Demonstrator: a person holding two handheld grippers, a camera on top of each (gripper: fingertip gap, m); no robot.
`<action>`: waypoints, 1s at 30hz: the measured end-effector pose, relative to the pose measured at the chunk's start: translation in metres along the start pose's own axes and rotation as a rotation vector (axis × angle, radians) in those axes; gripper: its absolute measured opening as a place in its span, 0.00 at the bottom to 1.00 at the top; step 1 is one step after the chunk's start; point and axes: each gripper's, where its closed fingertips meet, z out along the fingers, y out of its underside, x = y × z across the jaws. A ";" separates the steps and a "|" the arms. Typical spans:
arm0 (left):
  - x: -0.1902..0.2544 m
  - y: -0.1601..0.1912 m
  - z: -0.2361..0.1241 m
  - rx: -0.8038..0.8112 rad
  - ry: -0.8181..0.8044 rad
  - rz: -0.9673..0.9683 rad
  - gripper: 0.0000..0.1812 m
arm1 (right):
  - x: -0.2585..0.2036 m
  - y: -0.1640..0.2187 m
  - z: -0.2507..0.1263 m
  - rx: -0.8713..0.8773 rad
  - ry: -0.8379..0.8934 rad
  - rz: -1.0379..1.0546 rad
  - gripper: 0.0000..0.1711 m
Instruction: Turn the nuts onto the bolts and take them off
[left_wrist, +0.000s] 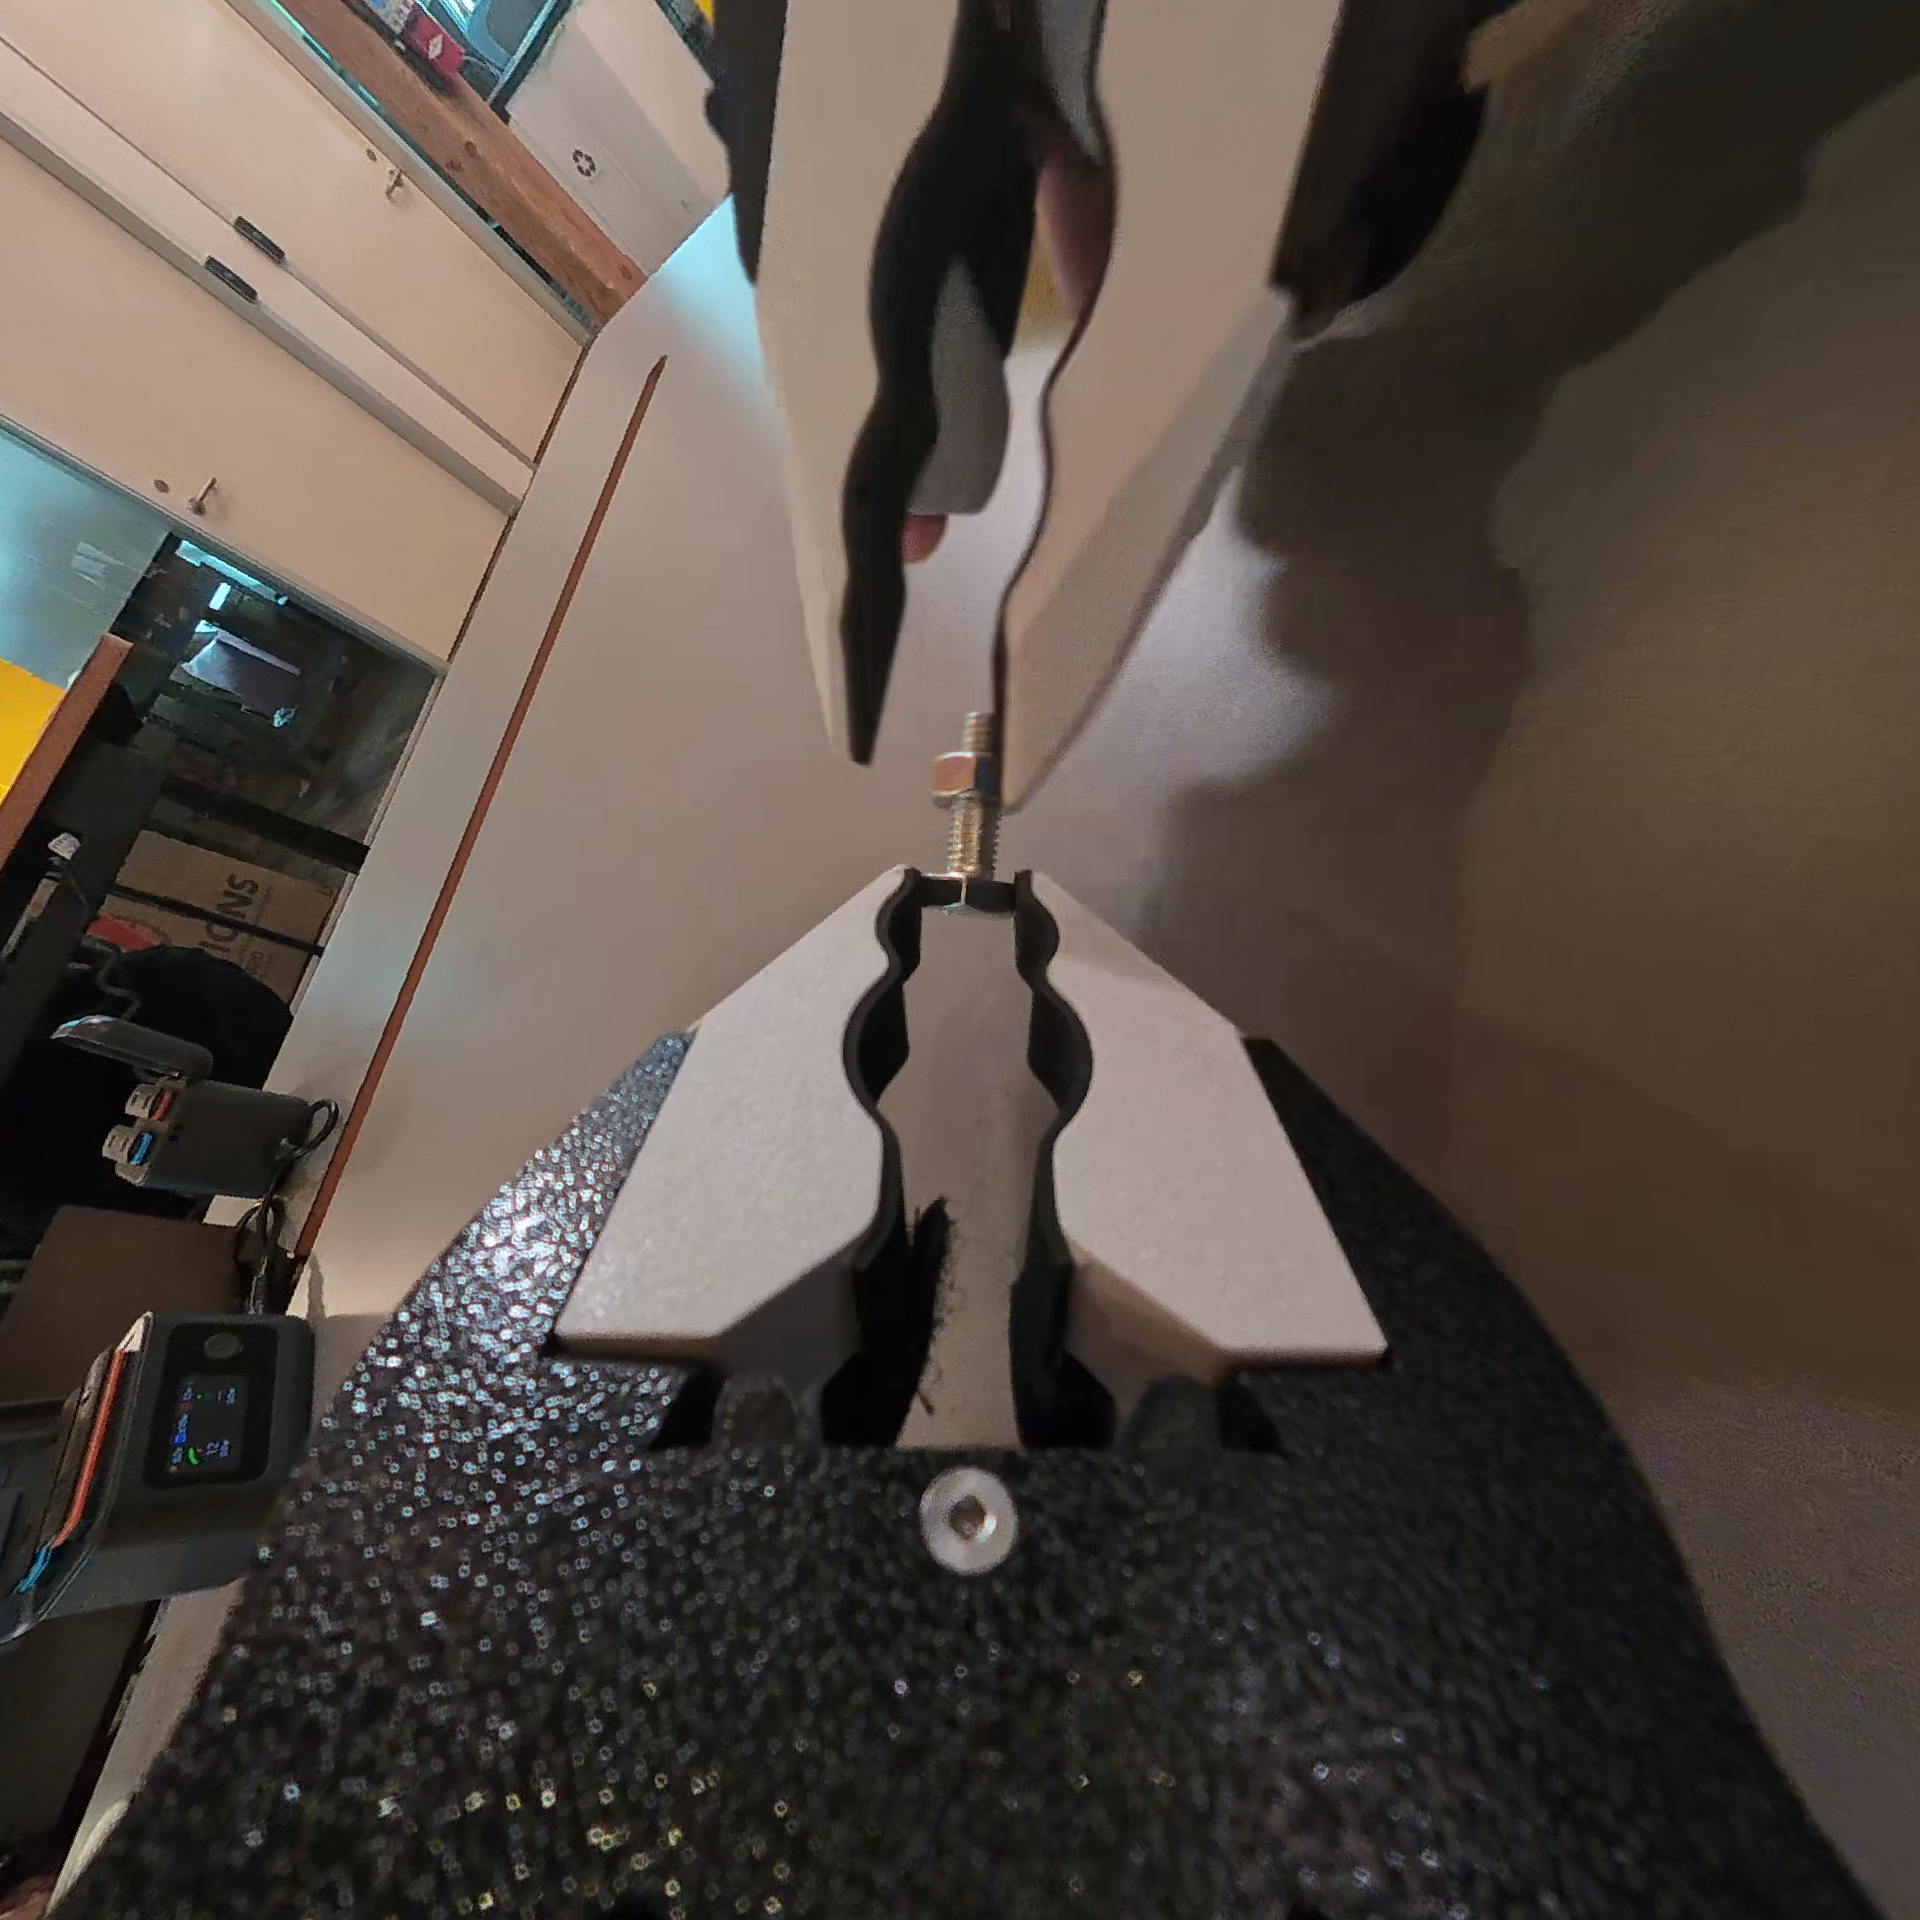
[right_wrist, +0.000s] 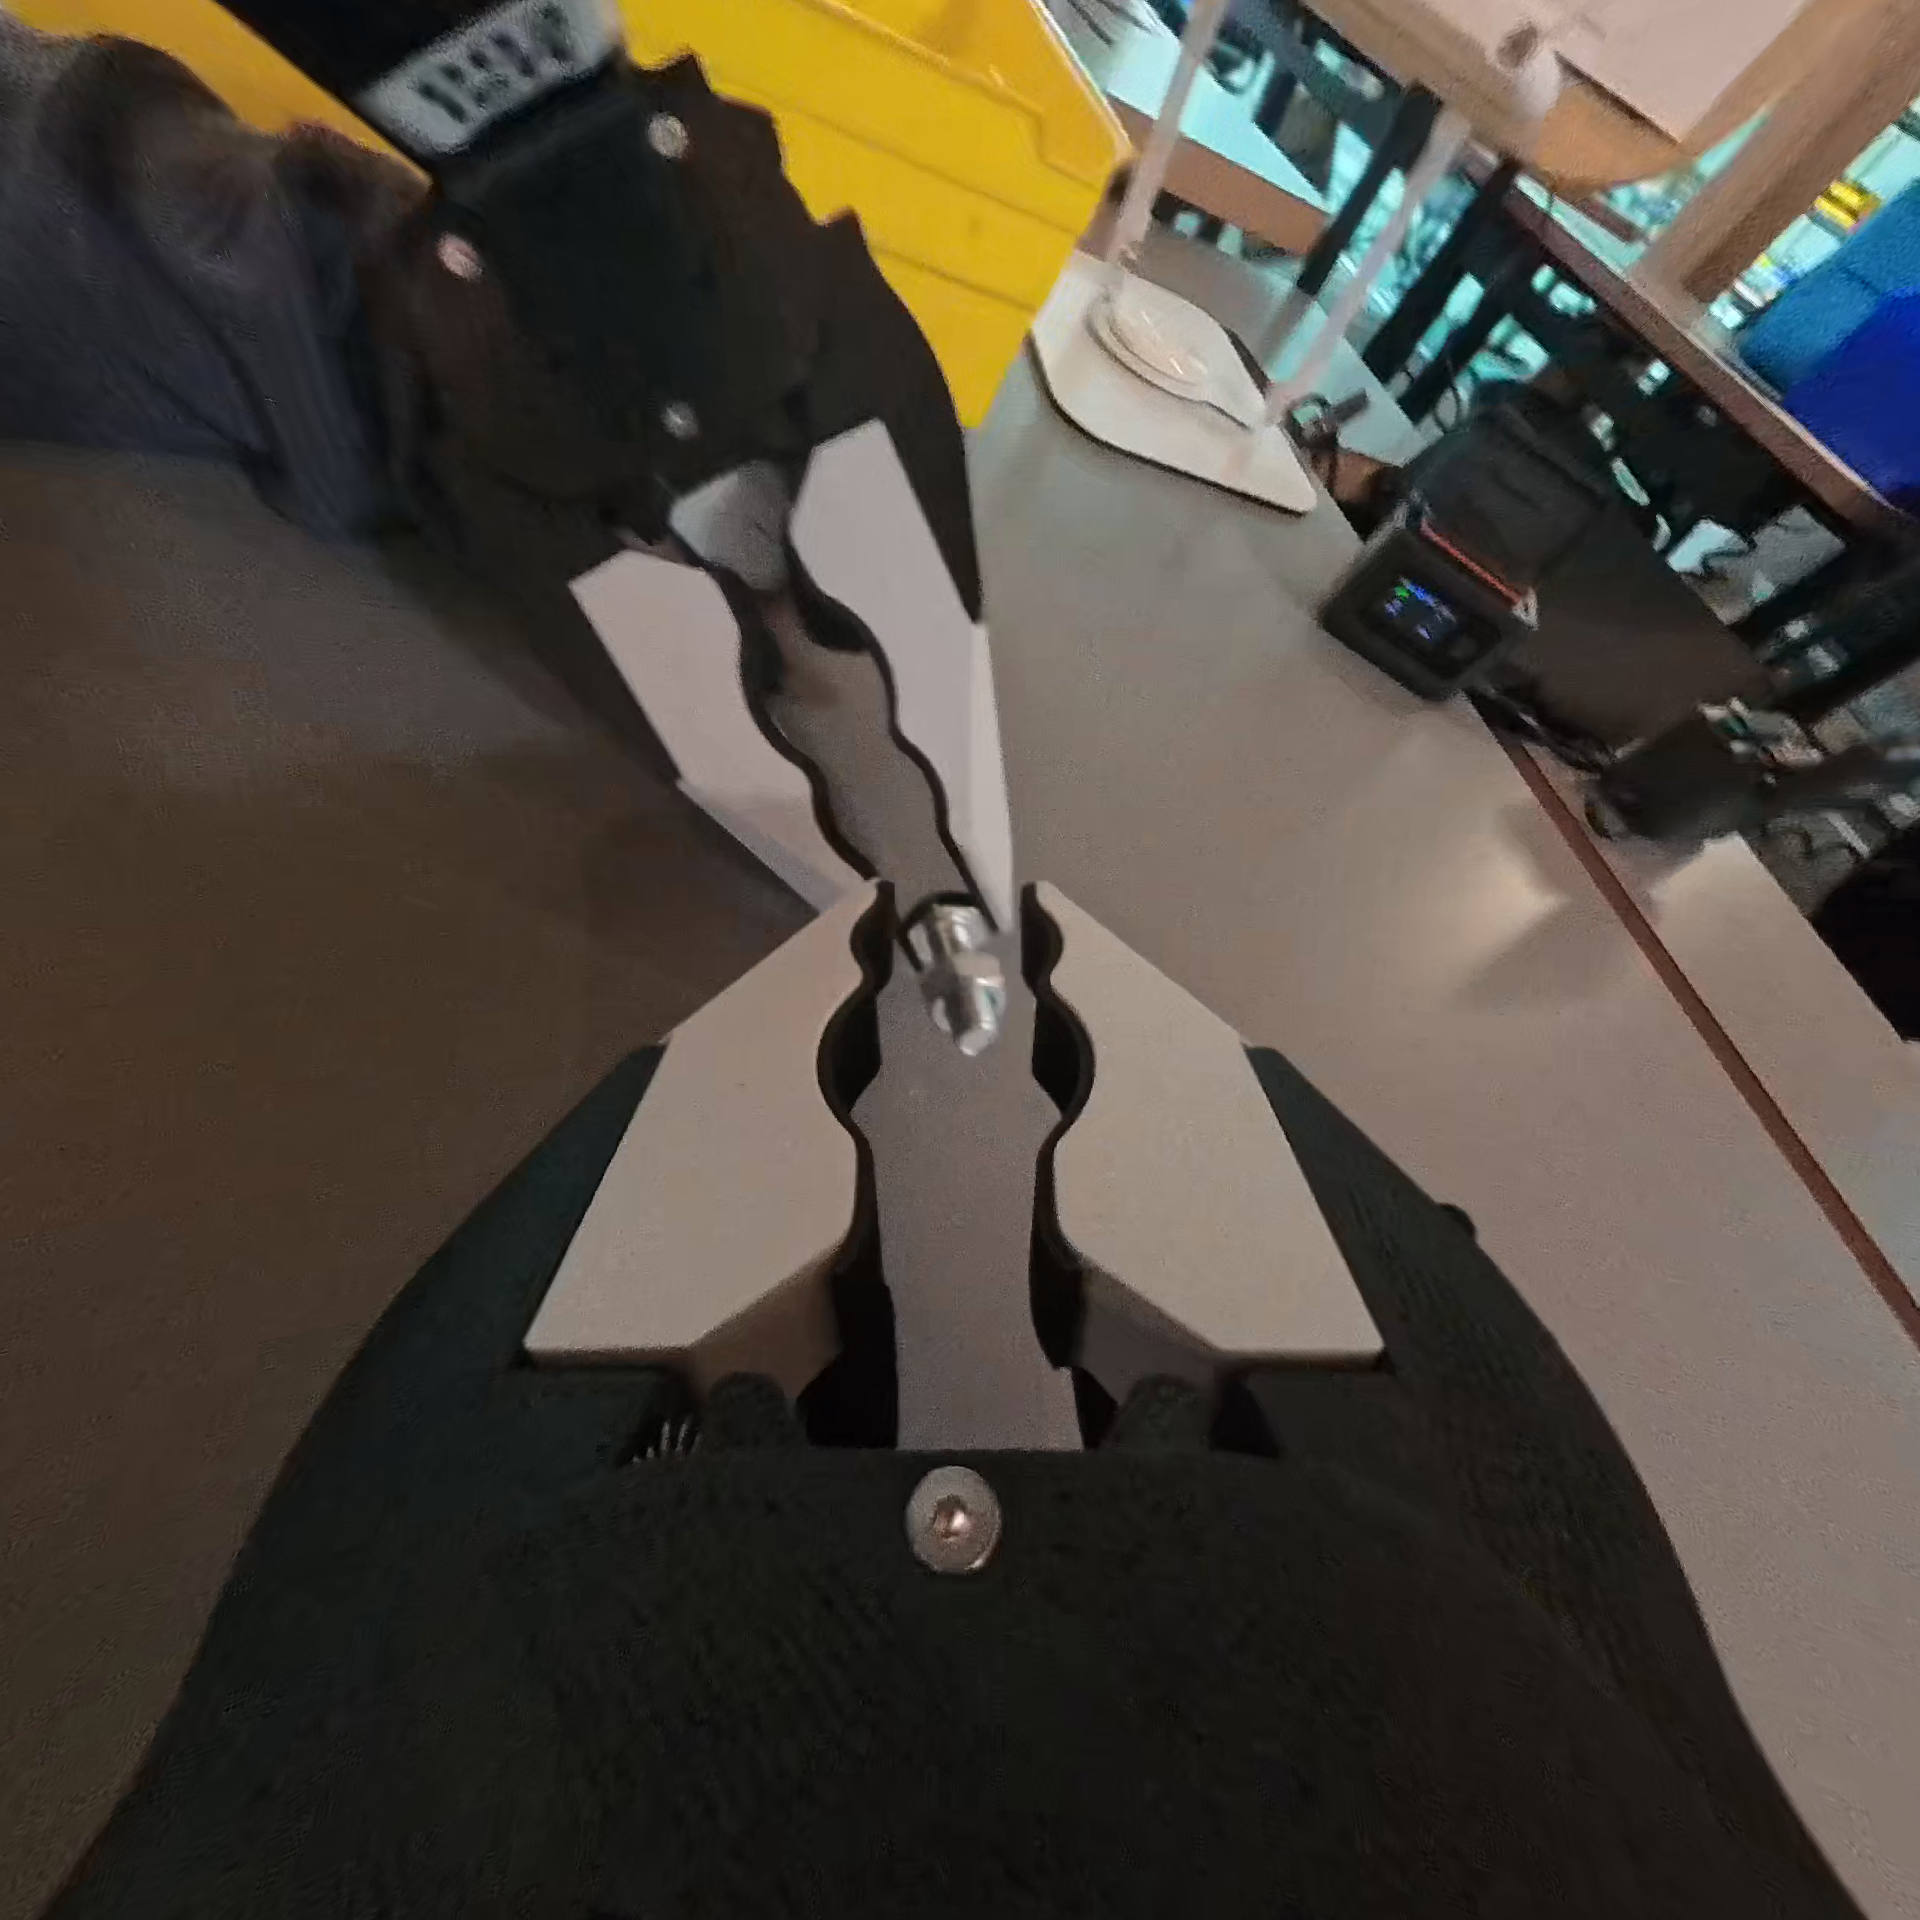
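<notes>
My left gripper (left_wrist: 964, 883) is shut on the head of a silver bolt (left_wrist: 971, 831), whose threaded shaft points away from it. A silver hex nut (left_wrist: 958, 774) sits partway along the thread. My right gripper (left_wrist: 935, 774) comes from the opposite side, jaws open, straddling the nut; one finger (left_wrist: 1029, 748) lies against the nut. In the right wrist view, the bolt (right_wrist: 971, 1023) and nut (right_wrist: 961, 982) sit between the open fingertips of my right gripper (right_wrist: 956, 899), with gaps on both sides. The left gripper (right_wrist: 935, 909) holds the bolt's far end.
All of this is held above a white table (right_wrist: 1299, 935). A yellow bin (right_wrist: 914, 156) stands behind. A white mat with a lamp base (right_wrist: 1174, 395) and a small black device with a lit screen (right_wrist: 1423, 613) are at the table's far side. A dark sleeve (right_wrist: 156, 260) is at the left. Both grippers' tips are close together, under 4 cm apart.
</notes>
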 end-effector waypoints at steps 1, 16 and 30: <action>0.000 0.000 0.000 0.001 0.001 -0.002 0.09 | 0.007 0.008 -0.001 -0.029 0.021 0.027 0.15; 0.000 0.000 0.000 0.001 0.001 -0.001 0.09 | 0.002 0.009 -0.002 -0.019 -0.019 0.028 0.18; 0.000 0.000 0.000 -0.004 0.002 0.010 0.09 | -0.028 0.008 0.000 -0.012 -0.238 0.178 0.35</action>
